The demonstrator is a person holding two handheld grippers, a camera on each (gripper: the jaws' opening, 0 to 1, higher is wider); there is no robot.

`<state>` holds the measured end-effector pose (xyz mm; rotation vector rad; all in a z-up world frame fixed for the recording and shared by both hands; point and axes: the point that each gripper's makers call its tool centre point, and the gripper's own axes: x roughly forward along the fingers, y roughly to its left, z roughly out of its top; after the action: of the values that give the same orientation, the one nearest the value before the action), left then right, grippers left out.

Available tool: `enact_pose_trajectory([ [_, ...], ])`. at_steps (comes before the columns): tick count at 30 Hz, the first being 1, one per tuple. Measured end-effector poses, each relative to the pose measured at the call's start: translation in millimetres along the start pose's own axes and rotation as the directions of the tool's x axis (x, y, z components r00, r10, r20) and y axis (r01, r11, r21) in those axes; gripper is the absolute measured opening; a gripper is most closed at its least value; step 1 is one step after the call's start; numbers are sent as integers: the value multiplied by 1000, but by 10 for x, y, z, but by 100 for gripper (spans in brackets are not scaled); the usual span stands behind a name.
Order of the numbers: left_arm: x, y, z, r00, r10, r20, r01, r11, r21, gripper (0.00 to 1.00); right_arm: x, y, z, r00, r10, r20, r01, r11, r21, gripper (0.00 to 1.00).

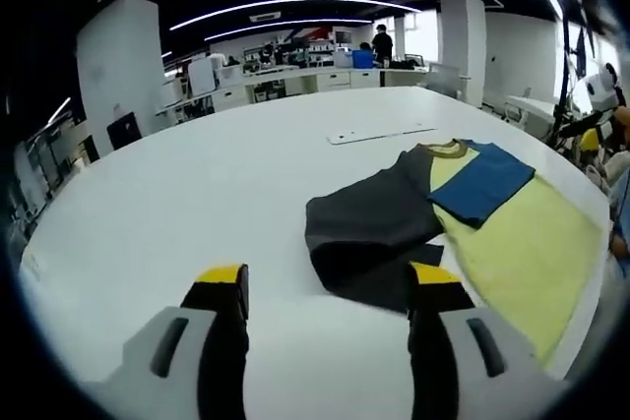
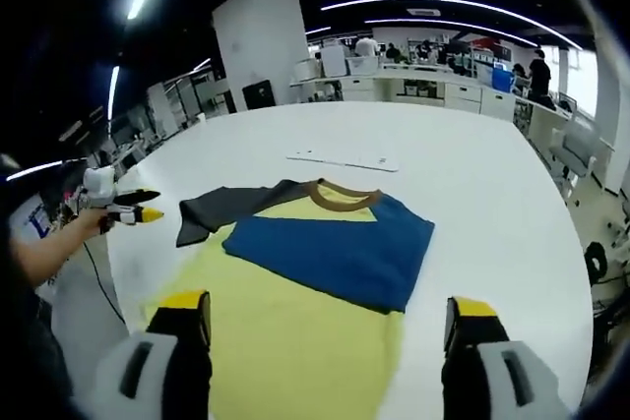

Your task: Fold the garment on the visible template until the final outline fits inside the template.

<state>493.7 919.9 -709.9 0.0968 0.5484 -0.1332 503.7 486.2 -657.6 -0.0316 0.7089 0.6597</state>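
1. Yellow-tipped jaws of the right gripper (image 2: 330,322) stand spread wide and hold nothing, hovering over the near, yellow part of the garment (image 2: 295,292).
2. Likewise the left gripper (image 1: 330,292) is spread and empty, above the bare white worktop (image 1: 197,194), just short of the garment's dark sleeve (image 1: 369,233).
3. Lying flat on the worktop, the garment has its blue side panel (image 2: 330,248) already folded over the yellow body; the dark sleeve still sticks out sideways.
4. Judged next: fold that sleeve inward. Pinch it at the outer edge, lift low, and lay it over smoothly so nothing bunches.
5. Farther off lies a thin white strip (image 2: 345,159), well apart from the collar (image 2: 340,199). I cannot make out the template's outline.
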Motion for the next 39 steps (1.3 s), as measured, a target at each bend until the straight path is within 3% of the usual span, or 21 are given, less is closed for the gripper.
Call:
enact_pose_trajectory([
  [3, 51, -2, -19, 1000, 4, -4, -4, 1000, 9, 49, -72, 108, -16, 999, 23, 45, -24, 999, 40, 99],
  [10, 227, 62, -110, 999, 32, -18, -32, 999, -15, 38, -174, 275, -112, 997, 47, 64, -49, 998, 45, 97],
  [18, 382, 102, -180, 999, 48, -14, -49, 997, -53, 27, -198, 355, -251, 998, 33, 60, -37, 997, 69, 95],
  [23, 466, 113, -232, 998, 55, -27, -56, 998, -36, 12, -175, 392, -327, 998, 45, 54, -50, 995, 86, 95],
  [28, 520, 90, -242, 999, 48, -3, -48, 993, -104, 0, -146, 430, -409, 998, 52, 36, -55, 993, 102, 95],
  [34, 482, 44, -273, 997, 73, 8, -73, 996, -59, 0, -160, 441, -423, 998, 45, 43, -50, 992, 117, 95],
  [39, 410, 34, -332, 993, 122, 3, -121, 989, -91, 0, -165, 445, -458, 998, 41, 36, -46, 991, 123, 95],
])
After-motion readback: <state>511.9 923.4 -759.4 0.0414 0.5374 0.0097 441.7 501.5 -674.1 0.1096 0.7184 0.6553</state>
